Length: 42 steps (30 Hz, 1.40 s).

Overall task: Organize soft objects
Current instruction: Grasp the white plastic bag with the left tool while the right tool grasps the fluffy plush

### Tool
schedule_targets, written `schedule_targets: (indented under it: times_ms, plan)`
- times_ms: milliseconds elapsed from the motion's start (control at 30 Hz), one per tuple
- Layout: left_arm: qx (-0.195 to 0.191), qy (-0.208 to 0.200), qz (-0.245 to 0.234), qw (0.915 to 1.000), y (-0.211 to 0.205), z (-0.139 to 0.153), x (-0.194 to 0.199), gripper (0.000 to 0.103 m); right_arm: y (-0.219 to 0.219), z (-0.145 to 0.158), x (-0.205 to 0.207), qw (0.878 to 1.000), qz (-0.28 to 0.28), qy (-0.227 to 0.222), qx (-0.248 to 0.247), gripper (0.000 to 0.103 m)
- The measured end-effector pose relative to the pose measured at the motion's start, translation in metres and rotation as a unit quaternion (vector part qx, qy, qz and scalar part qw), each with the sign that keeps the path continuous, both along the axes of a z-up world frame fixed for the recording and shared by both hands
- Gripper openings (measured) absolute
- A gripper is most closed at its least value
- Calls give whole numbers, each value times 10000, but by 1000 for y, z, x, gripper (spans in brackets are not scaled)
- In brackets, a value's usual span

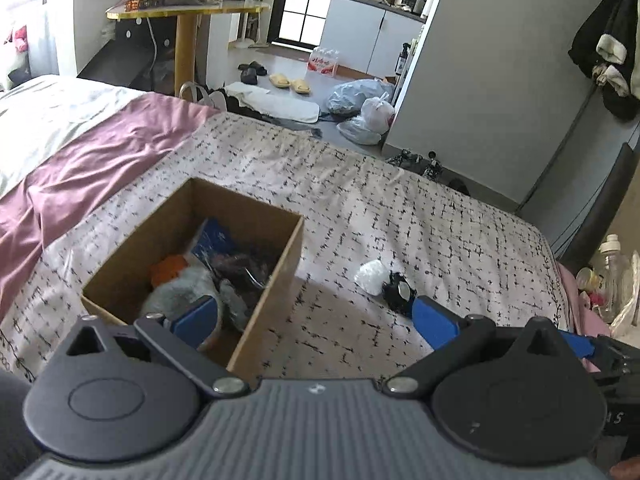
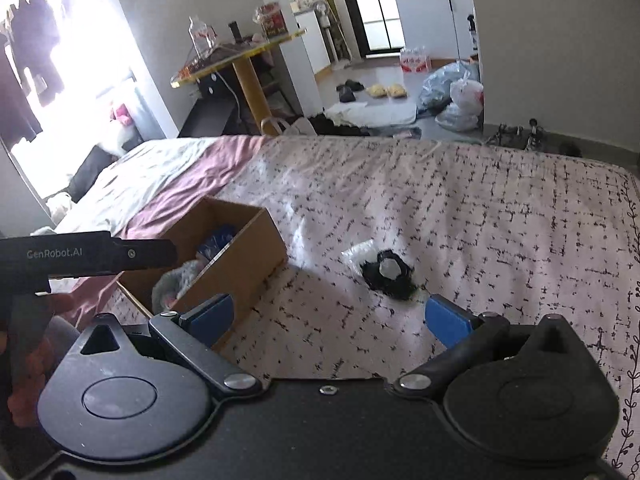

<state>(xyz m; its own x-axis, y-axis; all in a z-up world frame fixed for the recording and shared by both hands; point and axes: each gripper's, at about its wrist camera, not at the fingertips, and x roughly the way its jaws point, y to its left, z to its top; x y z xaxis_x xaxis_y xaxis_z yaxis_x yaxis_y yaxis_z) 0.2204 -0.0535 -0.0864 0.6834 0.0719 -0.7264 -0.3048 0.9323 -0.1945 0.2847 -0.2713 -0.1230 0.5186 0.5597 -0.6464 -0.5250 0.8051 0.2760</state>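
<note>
An open cardboard box [image 1: 280, 264] [image 2: 256, 252] stands on the patterned bedspread [image 1: 440, 216] [image 2: 480, 208]. Inside it lie a grey plush toy [image 1: 180, 292] with an orange part, a blue item [image 1: 214, 238] and dark soft pieces. To the box's right on the bed lie a white soft piece [image 1: 370, 276] [image 2: 356, 254] and a black soft object [image 1: 398, 292] [image 2: 388, 274] with a pale centre. My left gripper [image 1: 316, 320] is open, its left finger over the box. My right gripper [image 2: 328, 318] is open, just in front of the black object, holding nothing.
A pink sheet [image 1: 92, 152] and a white one cover the bed's left side. Beyond the bed's far edge are a yellow round table [image 1: 184, 12], slippers [image 1: 288, 82] and plastic bags [image 1: 360, 100] on the floor. The left gripper's body [image 2: 88, 254] shows at the right view's left edge.
</note>
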Motion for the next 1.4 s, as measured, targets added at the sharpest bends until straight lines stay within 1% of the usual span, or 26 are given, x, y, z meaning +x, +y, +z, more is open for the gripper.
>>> schedule_targets:
  times_ms: [167,300,367,467,567,667,733,767,833,867,967,1033,1100,1233,1300,1400]
  plan:
    - [79,170,36,9998,-19,-12,7,103,7,-3,4,9989,308,-172,-304,103]
    - [27,230,82,9997,-27,-20,15,102,12,-6,6,9969,580,-422,-315,102]
    - [35,270,93,9996,-31,-24,20,102,13,-10,11,9962,608,-468,-415,100]
    - [-16,290,130,9995,-36,-30,30,100,13,-19,22,9961,527,-466,-536,93]
    - [-54,337,181,9993,-40,-38,39,98,7,-26,33,9976,422,-399,-381,92]
    - [-132,326,222,9991,-43,-47,48,93,0,-30,46,9980,510,-359,-117,92]
    - [-239,297,286,9989,-43,-52,53,85,-2,-36,56,9981,481,-352,-175,88]
    - [-231,290,307,9988,-44,-54,56,84,-2,-38,60,9981,476,-343,-210,87]
    - [-240,294,359,9986,-45,-58,62,75,-1,-45,65,9980,468,-363,-200,81]
    - [-276,280,361,9986,-45,-61,64,73,-1,-50,67,9983,454,-334,-132,80]
    - [-377,270,416,9981,-44,-70,74,68,-7,-68,77,9989,326,-58,326,76]
    - [-456,299,434,9976,-43,-77,81,65,-6,-79,86,9993,214,128,296,66]
    - [-523,271,449,9973,-43,-82,87,64,-3,-87,91,9994,227,155,193,63]
    - [-401,287,495,9976,-45,-90,98,64,0,-100,98,9997,179,129,112,59]
    - [-480,315,555,9968,-42,-96,104,64,4,-106,100,9995,272,124,91,57]
    - [-481,314,589,9966,-40,-101,113,64,14,-110,98,9982,571,-168,-50,57]
